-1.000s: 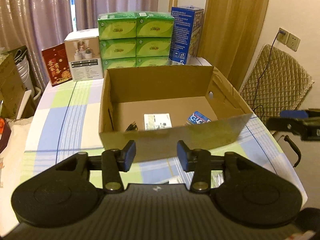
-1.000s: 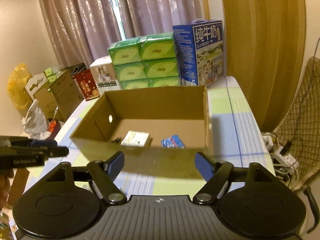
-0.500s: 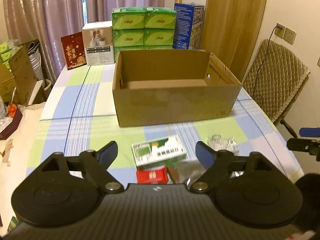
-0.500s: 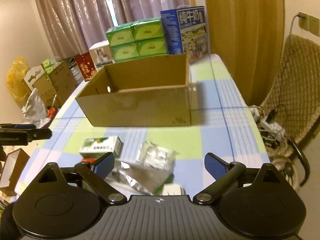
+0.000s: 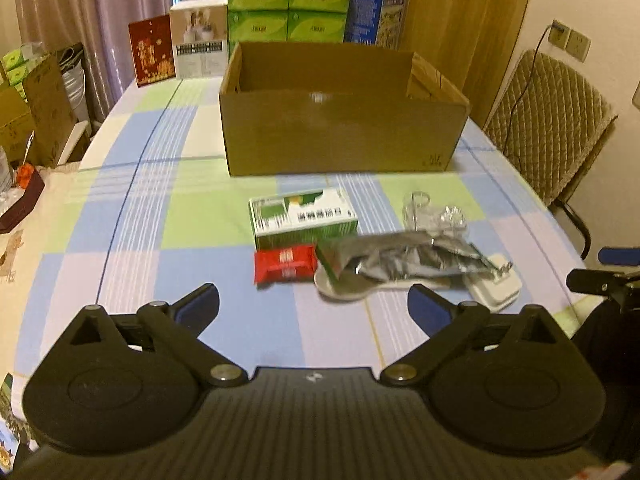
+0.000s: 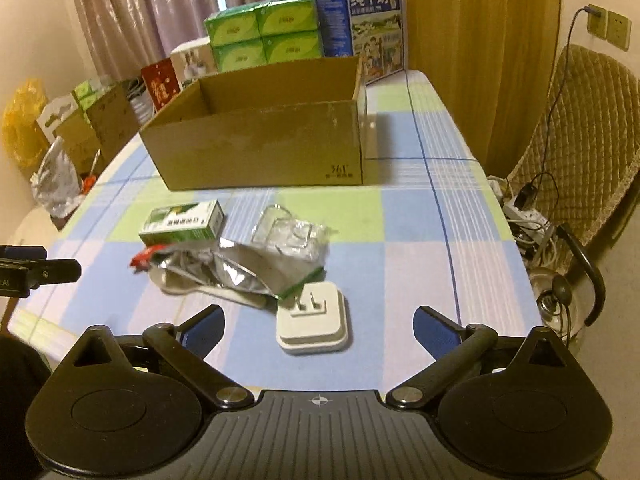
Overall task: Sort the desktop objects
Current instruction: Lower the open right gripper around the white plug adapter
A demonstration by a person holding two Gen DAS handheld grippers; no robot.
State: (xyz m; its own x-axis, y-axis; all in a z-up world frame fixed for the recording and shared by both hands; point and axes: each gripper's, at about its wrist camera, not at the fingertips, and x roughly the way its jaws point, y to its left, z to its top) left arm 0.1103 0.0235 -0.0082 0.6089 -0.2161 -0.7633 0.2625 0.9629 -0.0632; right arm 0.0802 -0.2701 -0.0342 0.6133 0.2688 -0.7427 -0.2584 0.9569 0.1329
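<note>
An open cardboard box (image 5: pixel 340 132) (image 6: pixel 264 148) stands mid-table. In front of it lies a small heap: a green-and-white carton (image 5: pixel 304 216) (image 6: pixel 182 220), a red packet (image 5: pixel 285 264), a crumpled silver foil pouch (image 5: pixel 400 258) (image 6: pixel 236 272), a clear plastic piece (image 5: pixel 434 212) (image 6: pixel 292 232) and a white plug adapter (image 5: pixel 496 284) (image 6: pixel 314 320). My left gripper (image 5: pixel 312 304) hovers just short of the red packet, jaws opening wide with nothing between them. My right gripper (image 6: pixel 318 320) hangs over the adapter, jaws opening, the pads well clear of it.
Green tissue packs (image 5: pixel 288 12), a blue milk carton (image 6: pixel 360 24), a white box (image 5: pixel 198 46) and a red card (image 5: pixel 152 50) line the table's far end. A padded chair (image 5: pixel 548 128) and a power strip with cables (image 6: pixel 528 216) are to the right. Boxes and bags (image 6: pixel 80 128) crowd the left floor.
Both grippers have pulled back from above the box and sunk toward the table's near part, their jaws spreading wide. The heap of small items has come into view.
</note>
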